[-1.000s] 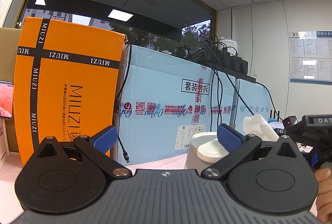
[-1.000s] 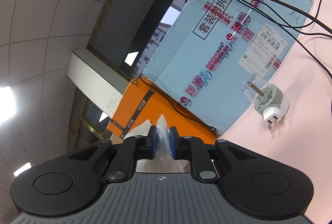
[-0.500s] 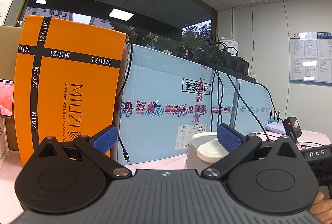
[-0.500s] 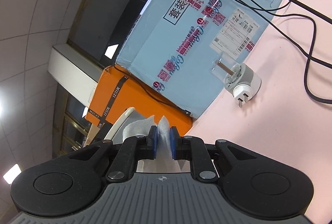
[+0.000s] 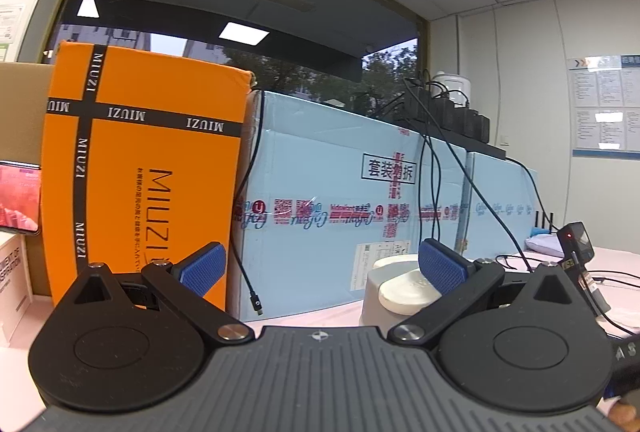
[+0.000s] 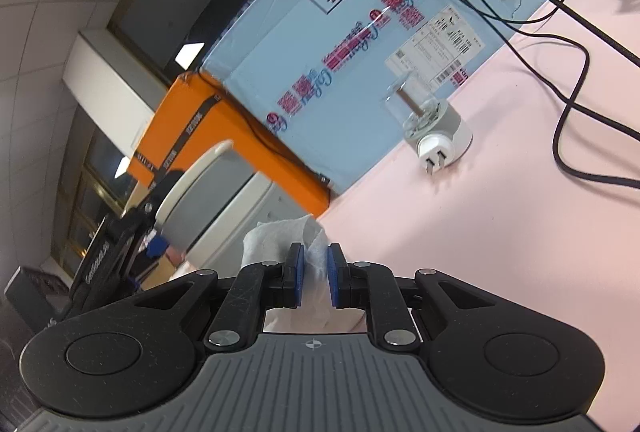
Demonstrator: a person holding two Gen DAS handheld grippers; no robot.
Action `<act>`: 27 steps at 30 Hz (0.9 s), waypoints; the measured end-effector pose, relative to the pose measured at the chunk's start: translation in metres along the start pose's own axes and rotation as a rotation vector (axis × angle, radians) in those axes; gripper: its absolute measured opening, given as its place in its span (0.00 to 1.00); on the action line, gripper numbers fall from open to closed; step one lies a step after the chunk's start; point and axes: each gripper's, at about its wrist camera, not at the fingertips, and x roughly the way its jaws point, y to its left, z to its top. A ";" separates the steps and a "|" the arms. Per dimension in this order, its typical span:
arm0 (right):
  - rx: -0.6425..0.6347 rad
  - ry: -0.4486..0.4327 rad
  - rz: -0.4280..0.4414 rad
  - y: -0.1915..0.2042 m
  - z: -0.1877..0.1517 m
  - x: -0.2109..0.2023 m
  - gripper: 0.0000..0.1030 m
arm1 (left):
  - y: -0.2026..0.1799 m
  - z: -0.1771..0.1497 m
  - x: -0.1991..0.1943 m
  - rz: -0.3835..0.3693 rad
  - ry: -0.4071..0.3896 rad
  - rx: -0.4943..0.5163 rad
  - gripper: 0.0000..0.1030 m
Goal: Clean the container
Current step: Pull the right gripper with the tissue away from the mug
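- My right gripper (image 6: 316,274) was clamped on a crumpled white wipe (image 6: 280,244), its blue pads pressed close on the folded tissue with only the wad between them.
- My left gripper (image 5: 320,268) stood wide open with nothing in it, its blue pads well apart on either side of the view.
- The grey container (image 6: 224,208) with its cream rim lay just ahead of the wipe in the right wrist view; in the left wrist view it sat on the pink surface (image 6: 460,232) in front of the light blue carton (image 5: 340,200), partly behind the left gripper's right-hand pad, with a pale oval piece resting across its top.
- Compared with a second earlier, the right wrist view had swung downward: then it showed mostly ceiling and the orange MIUZI box (image 5: 140,172), and the container did not appear. Half a second back only its rim edge showed; now the body filled the space ahead of the wipe.
- In the left wrist view, the wipe and right gripper seen at the far right a second earlier had dropped from sight, leaving a small black device with a red light (image 5: 576,236) exposed. The left gripper's view itself had barely shifted.
- I judged that the wipe was being carried in toward the container and that wiping had not yet begun; I could not tell whether the tissue touched it.
- A white plug adapter (image 6: 436,136) lay near the carton, well apart from the work.
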 end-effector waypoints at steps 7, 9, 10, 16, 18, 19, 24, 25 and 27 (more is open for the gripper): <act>-0.014 0.023 0.037 0.008 -0.008 -0.020 0.13 | 0.004 -0.005 -0.006 -0.001 0.014 -0.135 1.00; -0.028 0.025 0.036 0.011 -0.009 -0.025 0.13 | 0.006 -0.007 -0.007 0.002 0.022 -0.189 1.00; -0.037 0.028 0.036 0.013 -0.009 -0.028 0.13 | 0.006 -0.008 -0.009 0.013 0.020 -0.203 1.00; -0.088 0.006 0.066 0.026 -0.006 -0.053 0.13 | -0.003 -0.008 -0.024 0.061 -0.030 -0.194 1.00; -0.112 -0.006 0.068 0.031 -0.004 -0.060 0.13 | -0.005 -0.008 -0.027 0.084 -0.032 -0.180 1.00; -0.136 -0.004 0.060 0.034 -0.003 -0.063 0.13 | -0.007 -0.009 -0.029 0.097 -0.033 -0.170 1.00; -0.246 0.044 -0.023 0.041 -0.011 -0.056 0.13 | -0.008 -0.014 -0.035 0.148 -0.057 -0.130 1.00; -0.265 0.052 -0.038 0.041 -0.014 -0.054 0.13 | -0.008 -0.014 -0.036 0.158 -0.063 -0.121 1.00; -0.293 0.051 -0.062 0.041 -0.017 -0.051 0.18 | -0.005 -0.016 -0.038 0.173 -0.075 -0.122 1.00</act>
